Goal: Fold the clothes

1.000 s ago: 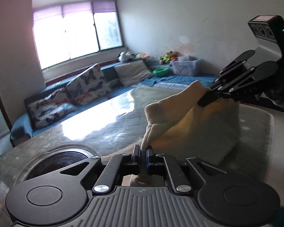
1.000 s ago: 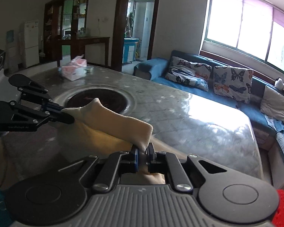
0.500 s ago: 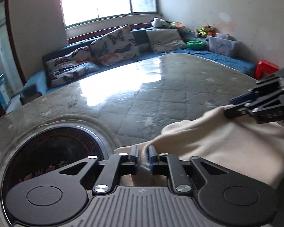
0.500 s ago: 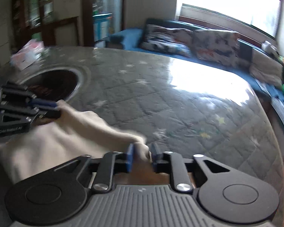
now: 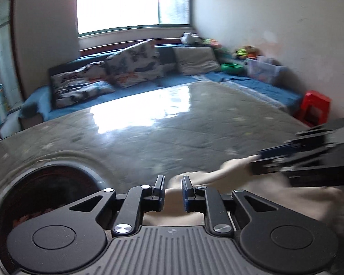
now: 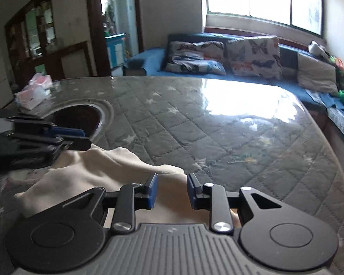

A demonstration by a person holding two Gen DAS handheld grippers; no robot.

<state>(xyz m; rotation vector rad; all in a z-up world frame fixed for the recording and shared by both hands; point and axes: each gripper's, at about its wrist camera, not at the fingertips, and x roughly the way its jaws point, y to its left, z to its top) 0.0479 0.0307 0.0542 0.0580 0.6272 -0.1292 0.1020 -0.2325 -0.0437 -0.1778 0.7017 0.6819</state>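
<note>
Both grippers have let go of the cream garment (image 6: pixel 98 171) since a moment ago, when each was pinching a corner of it; the cloth is now lying slack on the quilted grey tabletop (image 6: pixel 217 126).

Left first: the left gripper (image 5: pixel 173 191) is sitting low and level, its blue-padded fingers (image 5: pixel 185 192) spread apart with the garment's folded edge (image 5: pixel 195 178) lying in the gap, gripped by neither pad. At its 9 o'clock the round dark recess (image 5: pixel 45 194) in the table is sitting just beside the gripper body. Toward 12 o'clock bare glossy tabletop is running to the far edge, with a blue sofa (image 5: pixel 126 91) and butterfly cushions (image 5: pixel 130 68) beyond. At 3 o'clock the right gripper is showing blurred, with the cloth reaching up to its tips.

Seen from its own camera, the right gripper (image 6: pixel 172 191) is also standing spread, wider than the left, over the cloth's near corner. At its 10 o'clock the left gripper's fingers (image 6: pixel 64 133) are hovering at the garment's far corner, beside the recess (image 6: pixel 78 116). From 12 to 3 o'clock the tabletop is lying open to its curved rim. A tissue pack (image 6: pixel 34 91) is sitting at 10 o'clock near the far edge.
</note>
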